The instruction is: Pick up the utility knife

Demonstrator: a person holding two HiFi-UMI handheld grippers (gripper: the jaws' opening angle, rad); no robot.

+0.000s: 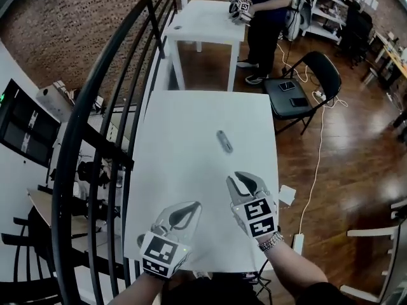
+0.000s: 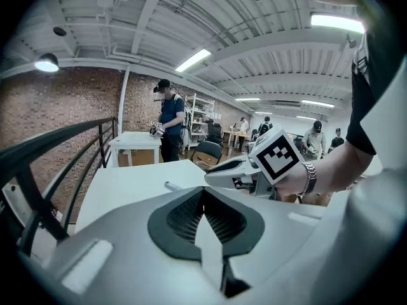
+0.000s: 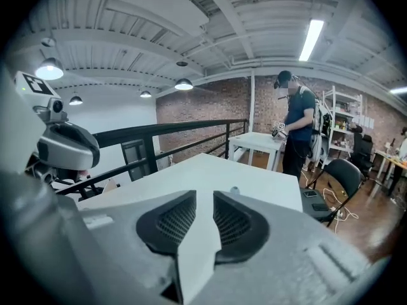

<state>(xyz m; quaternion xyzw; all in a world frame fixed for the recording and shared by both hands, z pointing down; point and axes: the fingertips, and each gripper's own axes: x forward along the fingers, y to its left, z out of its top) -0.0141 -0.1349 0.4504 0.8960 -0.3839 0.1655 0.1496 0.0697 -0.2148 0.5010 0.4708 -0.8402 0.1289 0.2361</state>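
The utility knife [image 1: 224, 141], a small grey handle, lies near the middle of the white table [image 1: 184, 138], slightly right of centre. It also shows as a thin grey bar [image 2: 173, 186] in the left gripper view, and its tip [image 3: 234, 189] peeks over the jaws in the right gripper view. My right gripper [image 1: 238, 178] hovers over the table on the near side of the knife, apart from it. Its jaws [image 3: 205, 194] stand a little open with nothing between them. My left gripper [image 1: 191, 207] is lower left, near the table's front edge. Its pads [image 2: 203, 190] meet at the tips and are empty.
A black railing [image 1: 114, 107] runs along the table's left side. Behind stands a second white table [image 1: 206, 21] with a person [image 1: 267, 11] at it. A black folding chair [image 1: 299, 91] stands at the far right corner. A white cable and power strip [image 1: 297, 241] lie on the floor.
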